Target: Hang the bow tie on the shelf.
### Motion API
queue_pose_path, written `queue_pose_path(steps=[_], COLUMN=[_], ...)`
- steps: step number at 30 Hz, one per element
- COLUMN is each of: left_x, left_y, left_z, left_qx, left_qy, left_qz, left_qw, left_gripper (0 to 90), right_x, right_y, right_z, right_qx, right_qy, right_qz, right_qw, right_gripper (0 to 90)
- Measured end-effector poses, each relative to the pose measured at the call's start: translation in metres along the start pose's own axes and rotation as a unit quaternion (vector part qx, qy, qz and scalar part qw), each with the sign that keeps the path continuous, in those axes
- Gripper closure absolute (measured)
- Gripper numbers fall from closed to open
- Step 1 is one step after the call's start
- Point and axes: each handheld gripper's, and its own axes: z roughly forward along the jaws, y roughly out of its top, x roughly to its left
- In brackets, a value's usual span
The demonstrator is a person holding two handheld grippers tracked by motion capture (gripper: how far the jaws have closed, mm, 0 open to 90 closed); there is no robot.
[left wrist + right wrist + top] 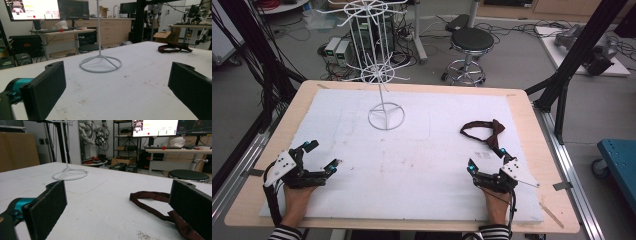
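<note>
A dark red bow tie with its strap looped lies on the white foam board at the right. It also lies ahead in the right gripper view as the bow tie, partly behind the right jaw. A white wire display rack stands at the back middle, its ring base on the board. My left gripper rests low at the front left, open and empty. My right gripper rests at the front right, open, just short of the bow tie.
The foam board covers a wooden table. Beyond its far edge stand a black stool, computer boxes and cables on the floor. Black frame posts rise at both sides. A blue cart sits at the right.
</note>
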Motion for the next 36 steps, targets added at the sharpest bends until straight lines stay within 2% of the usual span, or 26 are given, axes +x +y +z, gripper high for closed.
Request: queue_pose_path(steps=[10,15,23,26,30,36], left_x=[-0.001,-0.001,0.000,0.000,0.000,0.000], left_y=[0.000,0.000,0.000,0.000,0.000,0.000], left_z=[0.000,0.000,0.000,0.000,0.000,0.000], left_qx=[0.001,0.000,0.000,0.001,0.001,0.001], left_qy=[0.002,0.002,0.002,0.001,0.003,0.003], left_qz=[0.001,0.001,-0.001,-0.002,-0.003,-0.001], left_qw=[1.0000,1.0000,1.0000,1.0000,1.0000,1.0000], left_gripper=[1.9,1.9,1.9,1.9,1.9,2.0], right_x=[0.002,0.001,0.004,0.004,0.003,-0.004], right_y=[0.000,0.000,0.001,0.004,0.019,0.046], right_z=[0.000,0.000,0.002,0.002,0.004,0.012], right_qx=[0.000,0.000,0.008,0.025,0.044,0.096], right_qy=[-0.006,-0.008,-0.014,-0.020,-0.028,-0.040], right_qz=[-0.012,-0.007,-0.020,-0.023,-0.033,-0.056], right_qw=[0.9999,0.9999,0.9997,0.9992,0.9981,0.9930], right_gripper=[1.0,1.0,1.1,1.1,1.1,1.1])
